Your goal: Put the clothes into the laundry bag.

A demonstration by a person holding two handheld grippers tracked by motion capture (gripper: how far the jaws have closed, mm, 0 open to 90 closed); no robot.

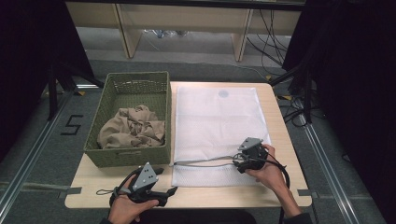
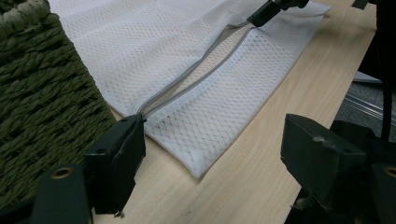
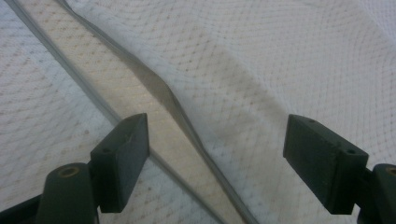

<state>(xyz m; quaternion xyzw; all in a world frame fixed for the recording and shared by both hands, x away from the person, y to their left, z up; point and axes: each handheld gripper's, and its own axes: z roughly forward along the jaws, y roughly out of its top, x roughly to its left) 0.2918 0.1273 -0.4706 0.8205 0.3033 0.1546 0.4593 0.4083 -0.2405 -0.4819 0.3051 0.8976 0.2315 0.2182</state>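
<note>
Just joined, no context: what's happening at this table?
A person works a white mesh laundry bag with two handheld grippers. Its zipper is partly undone. The right gripper sits open over the zipper gap; the left gripper rests open at the table's near edge. Beige clothing waits in the green basket.

Lab recording bay, black curtains [image 1: 28, 70], floor cables [image 1: 275, 37], taped number [image 1: 72, 125]

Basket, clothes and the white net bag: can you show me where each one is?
Green woven basket [image 1: 161, 93]: high view, on its right wall.
Beige clothes [image 1: 133, 128]: high view, middle of the crumpled heap inside the basket.
White mesh bag [image 1: 217, 119]: high view, on its flat middle, above the open zipper.
</note>
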